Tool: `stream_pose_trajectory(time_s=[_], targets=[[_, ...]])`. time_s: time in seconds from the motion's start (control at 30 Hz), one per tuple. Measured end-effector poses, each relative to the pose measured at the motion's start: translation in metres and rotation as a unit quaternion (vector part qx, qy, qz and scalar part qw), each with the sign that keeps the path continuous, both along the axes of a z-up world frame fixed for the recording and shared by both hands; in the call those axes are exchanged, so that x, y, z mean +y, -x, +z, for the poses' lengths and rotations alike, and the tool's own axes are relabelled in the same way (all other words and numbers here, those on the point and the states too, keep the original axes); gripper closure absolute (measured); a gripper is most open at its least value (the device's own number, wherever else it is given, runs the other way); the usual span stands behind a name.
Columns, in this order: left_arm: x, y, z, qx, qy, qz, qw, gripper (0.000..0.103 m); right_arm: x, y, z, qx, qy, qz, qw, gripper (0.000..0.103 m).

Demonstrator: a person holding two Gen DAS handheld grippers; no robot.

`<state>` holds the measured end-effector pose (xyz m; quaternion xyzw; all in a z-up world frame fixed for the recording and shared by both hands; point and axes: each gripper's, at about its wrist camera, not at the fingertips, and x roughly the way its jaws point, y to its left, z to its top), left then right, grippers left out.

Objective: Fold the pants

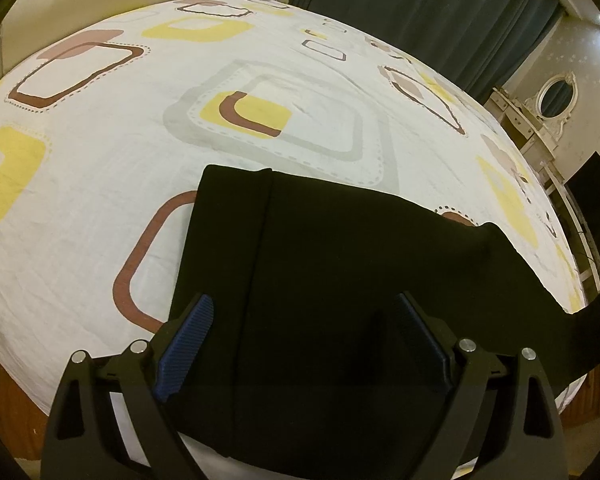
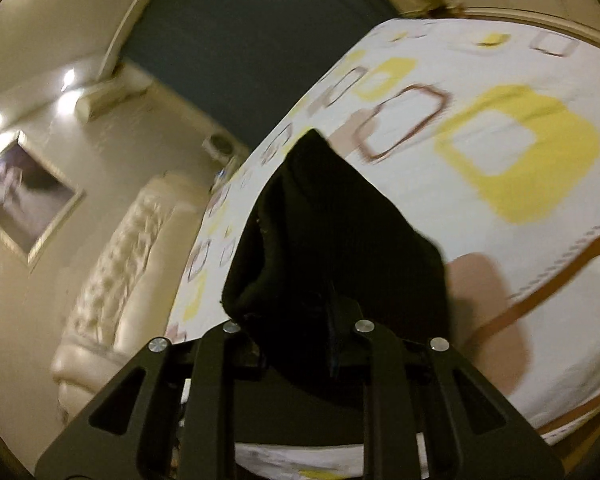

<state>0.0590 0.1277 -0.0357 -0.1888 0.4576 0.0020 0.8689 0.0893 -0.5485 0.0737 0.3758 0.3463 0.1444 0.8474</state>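
Note:
Black pants (image 1: 324,264) lie on the patterned bedsheet (image 1: 100,184) near the bed's front edge, with the waistband at the far left and a leg running off to the right. My left gripper (image 1: 304,320) is open just above the pants, blue pads (image 1: 186,336) spread wide to either side of the fabric. My right gripper (image 2: 296,320) is shut on the black pants (image 2: 332,232) and holds a bunched end lifted above the sheet (image 2: 500,208). Its fingertips are hidden in the cloth.
A cream padded headboard (image 2: 112,280) stands at the bed's end. Dark curtains (image 1: 420,4) hang behind the bed. A white dresser with an oval mirror (image 1: 556,92) and a dark screen (image 1: 596,200) stand at the right. A framed picture (image 2: 24,192) hangs on the wall.

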Motion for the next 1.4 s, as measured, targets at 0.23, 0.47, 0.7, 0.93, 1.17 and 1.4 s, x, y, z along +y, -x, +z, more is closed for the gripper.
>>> stream_pose_trajectory(time_s=[0.23,0.47,0.7,0.93,1.17,1.4], targets=[[0.001,0.001,0.0,-0.001,0.005,0.001,1.0,0.013,0.121,-0.017,-0.028,0.034,0.065,0.104,0.992,0.083],[0.002,0.0,0.0,-0.001,0.011,0.002,0.9999,0.013,0.204,-0.017,-0.077,0.087,0.144,0.167,0.971,0.083],[0.002,0.0,0.0,-0.002,0.012,0.002,0.9999,0.013,0.259,-0.008,-0.099,0.099,0.195,0.205,0.954,0.083],[0.002,0.0,0.0,-0.001,0.011,0.002,0.9999,0.013,0.279,-0.007,-0.117,0.112,0.23,0.217,0.942,0.078],[0.002,0.0,0.0,-0.001,0.011,0.002,0.9999,0.013,0.284,-0.002,-0.113,0.115,0.189,0.226,0.949,0.057],[0.002,0.0,0.0,-0.001,0.012,0.002,0.9999,0.013,0.302,0.007,-0.115,0.13,0.138,0.265,0.946,0.049]])
